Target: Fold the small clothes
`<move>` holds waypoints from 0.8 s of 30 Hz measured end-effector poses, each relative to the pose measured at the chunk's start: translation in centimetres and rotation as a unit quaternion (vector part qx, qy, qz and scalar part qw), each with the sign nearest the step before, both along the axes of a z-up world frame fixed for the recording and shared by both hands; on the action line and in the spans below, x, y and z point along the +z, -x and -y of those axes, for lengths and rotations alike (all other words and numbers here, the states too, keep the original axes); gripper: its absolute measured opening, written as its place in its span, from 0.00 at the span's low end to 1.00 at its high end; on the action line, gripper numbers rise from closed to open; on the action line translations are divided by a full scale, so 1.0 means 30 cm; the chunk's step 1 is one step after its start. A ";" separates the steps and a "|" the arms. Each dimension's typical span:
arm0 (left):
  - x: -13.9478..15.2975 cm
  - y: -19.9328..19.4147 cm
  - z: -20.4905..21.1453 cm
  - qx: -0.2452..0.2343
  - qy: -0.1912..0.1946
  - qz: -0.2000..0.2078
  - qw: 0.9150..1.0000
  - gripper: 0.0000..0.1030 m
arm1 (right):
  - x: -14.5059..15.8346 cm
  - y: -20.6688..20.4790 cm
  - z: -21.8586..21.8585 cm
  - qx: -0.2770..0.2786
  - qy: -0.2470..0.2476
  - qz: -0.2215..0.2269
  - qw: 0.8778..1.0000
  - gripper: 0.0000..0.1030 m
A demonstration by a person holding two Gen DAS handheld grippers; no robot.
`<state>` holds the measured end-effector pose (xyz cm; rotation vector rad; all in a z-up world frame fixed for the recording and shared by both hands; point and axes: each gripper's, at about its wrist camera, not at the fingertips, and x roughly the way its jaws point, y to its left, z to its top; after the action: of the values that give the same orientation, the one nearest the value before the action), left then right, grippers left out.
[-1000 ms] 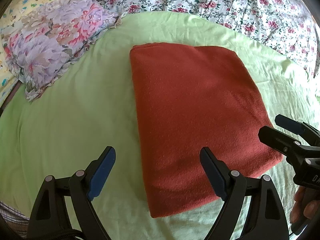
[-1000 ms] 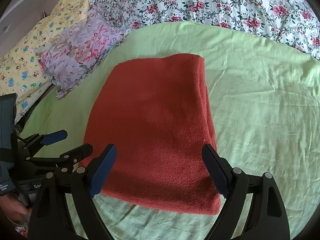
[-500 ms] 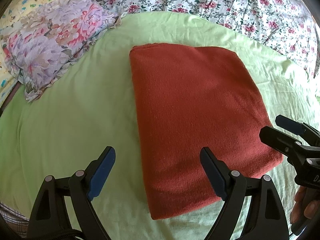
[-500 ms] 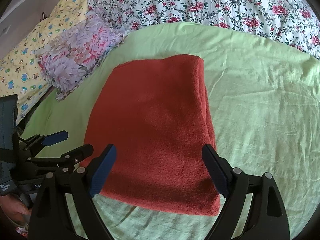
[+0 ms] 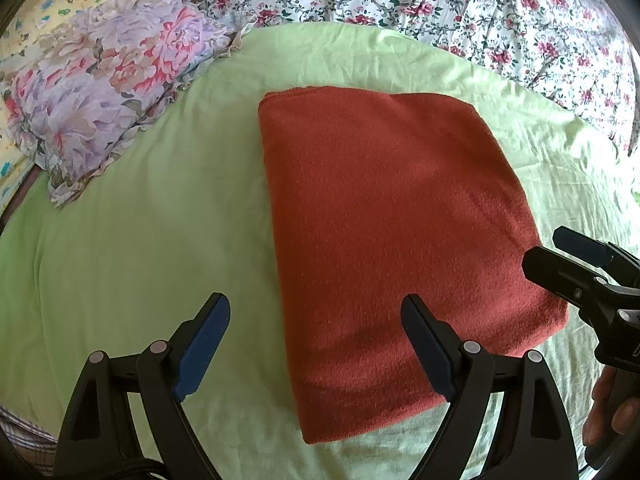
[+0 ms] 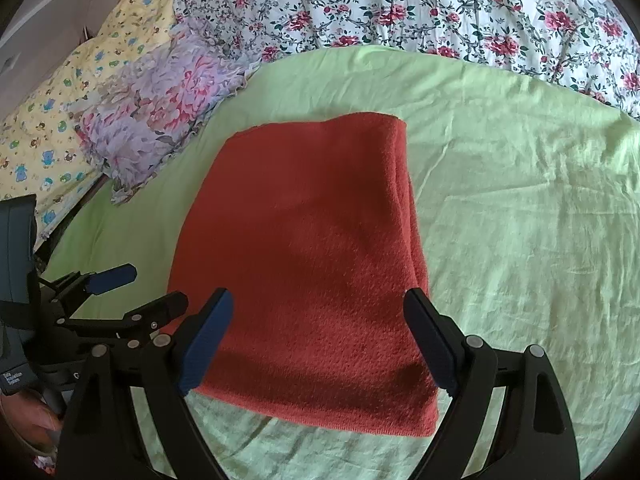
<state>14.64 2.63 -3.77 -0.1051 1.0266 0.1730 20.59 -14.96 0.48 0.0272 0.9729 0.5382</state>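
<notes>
Pale green wrinkled bedsheet (image 5: 140, 240) spans both views. Rust-red terry cloth (image 5: 384, 220), folded into a flat rectangle, lies at the sheet's centre. Ruffled lilac floral pillow (image 5: 100, 100) sits far left, apart from it. Left gripper (image 5: 316, 344) and right gripper (image 6: 316, 344) hover over the cloth's near edge, jaws spread, nothing held.

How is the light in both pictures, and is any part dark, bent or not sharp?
Left wrist view: soft daylight, red cloth sharp, the left gripper shading its near part; fisheye bends the green sheet. Right wrist view: same light, shadow under the right gripper, black corners.
</notes>
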 end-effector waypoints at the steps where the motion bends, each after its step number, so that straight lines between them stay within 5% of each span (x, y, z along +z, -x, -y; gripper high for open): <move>1: 0.000 0.000 0.000 0.000 -0.001 0.000 1.000 0.85 | 0.001 -0.002 -0.001 0.000 0.000 0.000 1.000 0.85; 24: -0.002 -0.007 0.004 0.005 -0.001 -0.002 1.000 0.85 | 0.000 -0.007 -0.005 -0.001 -0.002 -0.003 1.000 0.85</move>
<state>14.86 2.50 -3.83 -0.1085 1.0308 0.1825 20.79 -14.81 0.48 0.0339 0.9776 0.5383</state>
